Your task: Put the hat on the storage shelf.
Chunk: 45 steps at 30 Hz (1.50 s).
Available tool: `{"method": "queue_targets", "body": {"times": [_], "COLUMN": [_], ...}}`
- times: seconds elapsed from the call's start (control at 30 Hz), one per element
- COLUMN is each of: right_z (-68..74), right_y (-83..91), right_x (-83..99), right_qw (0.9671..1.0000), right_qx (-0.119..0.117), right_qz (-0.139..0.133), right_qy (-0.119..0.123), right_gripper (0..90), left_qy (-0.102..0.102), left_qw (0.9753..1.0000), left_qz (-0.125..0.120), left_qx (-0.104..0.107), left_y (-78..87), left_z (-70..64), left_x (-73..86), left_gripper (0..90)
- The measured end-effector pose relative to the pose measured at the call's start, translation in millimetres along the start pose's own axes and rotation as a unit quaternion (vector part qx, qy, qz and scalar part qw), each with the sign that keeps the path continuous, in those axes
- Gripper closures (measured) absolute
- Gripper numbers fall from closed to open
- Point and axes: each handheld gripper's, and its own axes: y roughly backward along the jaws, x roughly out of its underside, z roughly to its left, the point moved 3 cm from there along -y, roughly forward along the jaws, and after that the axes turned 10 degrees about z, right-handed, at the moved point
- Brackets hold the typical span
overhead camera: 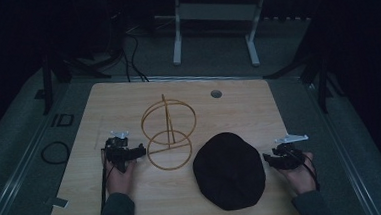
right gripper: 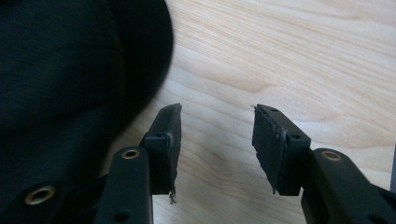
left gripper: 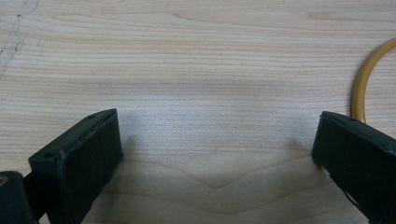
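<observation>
Black cap [overhead camera: 227,170] laid flat on table [overhead camera: 258,103], just beside right gripper [overhead camera: 267,158]; both jaws parted, empty. Left gripper [overhead camera: 140,151] spread near wire stand [overhead camera: 169,134]. Cap probably soft, light; rim best pinched.

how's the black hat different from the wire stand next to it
The black hat is dark, solid and soft-looking; the wire stand is yellowish and open, just thin rings and a post. The hat lies low and flat; the stand rises upright. The hat sits nearer the right gripper, the stand nearer the left gripper. Both rest on the wooden table, ungripped.
</observation>
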Motion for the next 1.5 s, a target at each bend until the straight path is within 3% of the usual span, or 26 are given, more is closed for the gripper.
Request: {"method": "queue_targets", "body": {"times": [0.47,0.67,1.1,1.5], "right_z": [5.7,11.9,31.9,48.1], "right_y": [28.9,38.4,38.2,29.9], "right_x": [-23.4,-38.1,-63.0,-86.0], "right_qw": [0.9986,0.9959,0.9904,0.9833], "right_qx": [0.002,-0.003,-0.022,-0.017], "right_qz": [0.003,0.017,0.037,0.063], "right_qy": [0.052,0.089,0.131,0.170], "right_gripper": [50.0,49.0,44.3,40.8], "left_qy": [0.000,0.000,-0.001,-0.001], "left_qw": [1.0000,1.0000,1.0000,1.0000], "left_qz": [0.000,0.000,0.000,0.000], "left_qx": [0.000,0.000,0.000,0.000], "left_y": [0.0,0.0,0.0,0.0], "left_z": [0.0,0.0,0.1,0.2], "left_x": [0.0,0.0,-0.1,-0.1], "left_gripper": [1.3,1.3,1.2,1.3]}}
